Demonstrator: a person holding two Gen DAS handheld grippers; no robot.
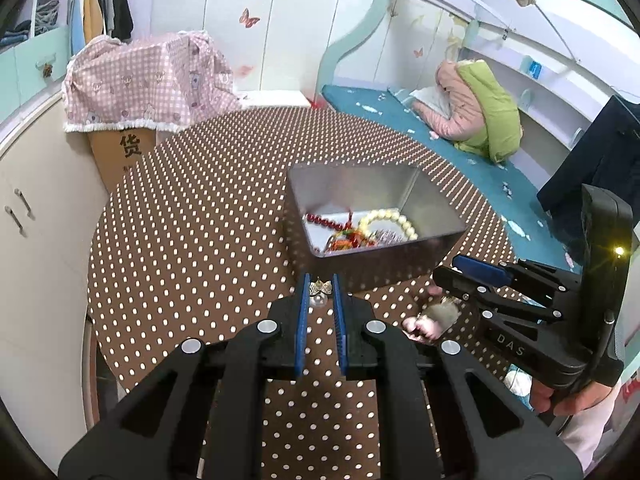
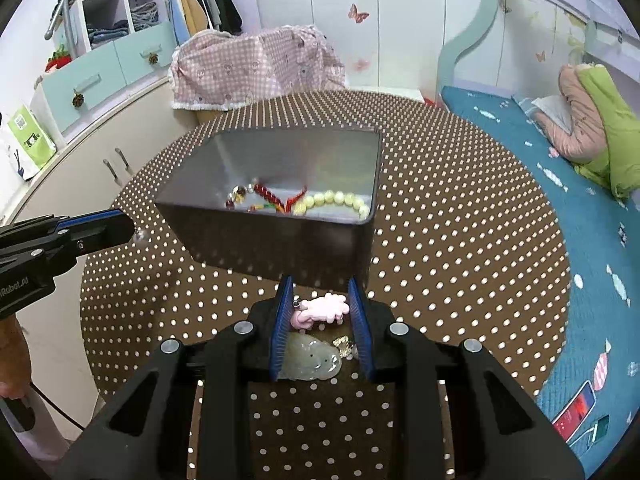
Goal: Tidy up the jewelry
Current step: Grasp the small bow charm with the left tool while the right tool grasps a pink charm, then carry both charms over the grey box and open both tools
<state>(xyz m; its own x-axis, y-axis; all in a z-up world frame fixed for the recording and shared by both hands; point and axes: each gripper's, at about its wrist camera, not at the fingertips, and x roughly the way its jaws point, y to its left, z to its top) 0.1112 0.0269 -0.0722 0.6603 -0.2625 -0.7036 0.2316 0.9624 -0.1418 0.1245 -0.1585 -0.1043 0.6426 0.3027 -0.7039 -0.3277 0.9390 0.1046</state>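
Nearest your right gripper (image 2: pixel 322 300), a pale jade pendant (image 2: pixel 310 360) lies between its blue pads, with a pink charm (image 2: pixel 322 309) farther out toward the tips; the jaws stand apart around both, gripping neither. A small gold piece (image 2: pixel 344 343) sits beside the jade. Your left gripper (image 1: pixel 321 290) is narrowly parted around a small bow earring (image 1: pixel 320 289), and whether the pads touch it you cannot tell. Both sets of tips sit just short of the tin's (image 2: pixel 280 240) near wall, on the dotted table (image 1: pixel 192 232). Left of the tin the cloth lies bare to its rim. Inside the tin lie cream beads (image 2: pixel 332 200) and red beads (image 1: pixel 326 222). Only the right view shows the jade; only the left shows the earring.
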